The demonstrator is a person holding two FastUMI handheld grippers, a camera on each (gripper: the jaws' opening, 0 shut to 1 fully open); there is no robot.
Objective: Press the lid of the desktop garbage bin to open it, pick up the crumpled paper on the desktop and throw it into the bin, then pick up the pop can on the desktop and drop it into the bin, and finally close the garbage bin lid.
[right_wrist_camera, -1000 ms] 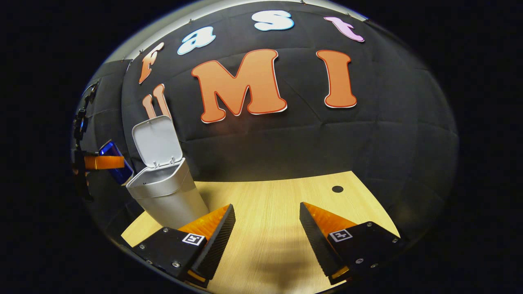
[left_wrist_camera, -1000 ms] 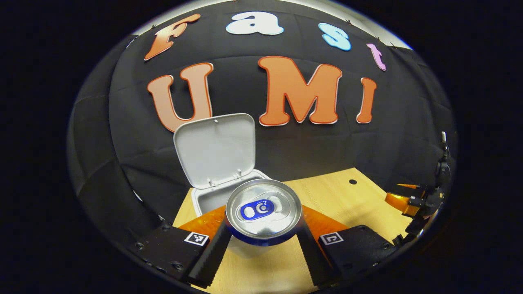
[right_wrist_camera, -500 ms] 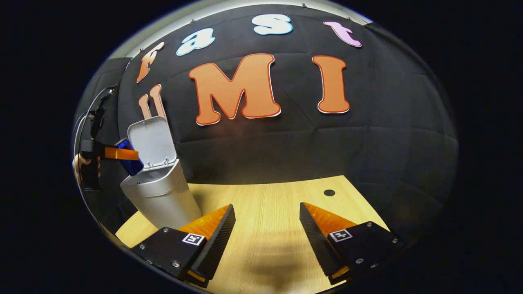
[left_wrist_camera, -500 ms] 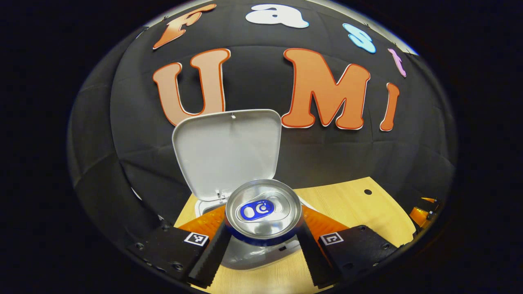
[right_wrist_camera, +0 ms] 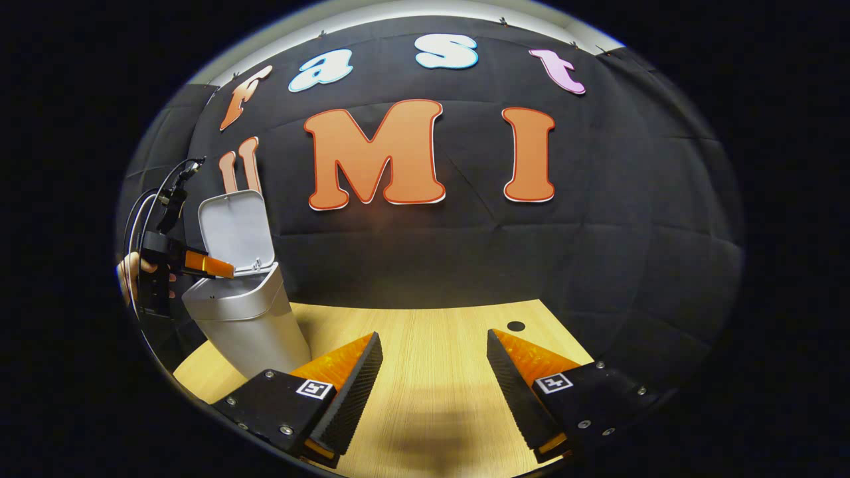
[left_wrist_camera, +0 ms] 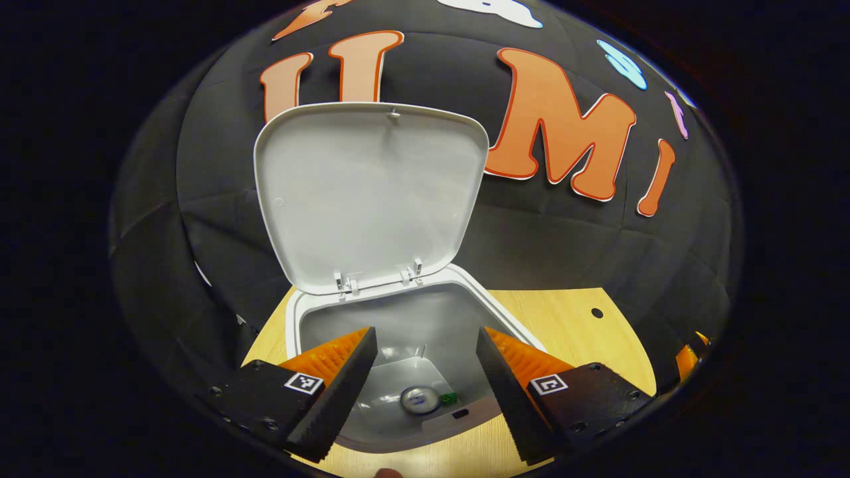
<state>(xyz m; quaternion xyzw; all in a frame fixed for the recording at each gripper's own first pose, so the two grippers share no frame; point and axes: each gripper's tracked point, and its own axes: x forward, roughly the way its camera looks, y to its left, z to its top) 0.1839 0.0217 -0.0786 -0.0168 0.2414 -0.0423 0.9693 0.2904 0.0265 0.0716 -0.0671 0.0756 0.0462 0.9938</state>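
The white bin [left_wrist_camera: 302, 318] stands with its lid [left_wrist_camera: 368, 199] swung upright, seen from above in the left gripper view. A pop can [left_wrist_camera: 420, 400] lies at the bottom of the bin, its silver top facing up. My left gripper [left_wrist_camera: 424, 335] hovers open over the bin's mouth, nothing between its fingers. In the right gripper view the bin [right_wrist_camera: 242, 318] stands at the far left with the lid [right_wrist_camera: 236, 229] up and the left gripper [right_wrist_camera: 199, 264] over its rim, held by a hand [right_wrist_camera: 129, 272]. My right gripper [right_wrist_camera: 433, 338] is open over the wooden table [right_wrist_camera: 431, 398].
A small green speck [left_wrist_camera: 449, 398] lies beside the can in the bin. The table has a dark round hole [right_wrist_camera: 515, 326] toward its far right. An orange part of the right gripper [left_wrist_camera: 687, 355] peeks in at the right edge of the left gripper view.
My left gripper moved over the bin's mouth and opened; the can left its fingers and now lies at the bin's bottom. The right gripper barely moved.
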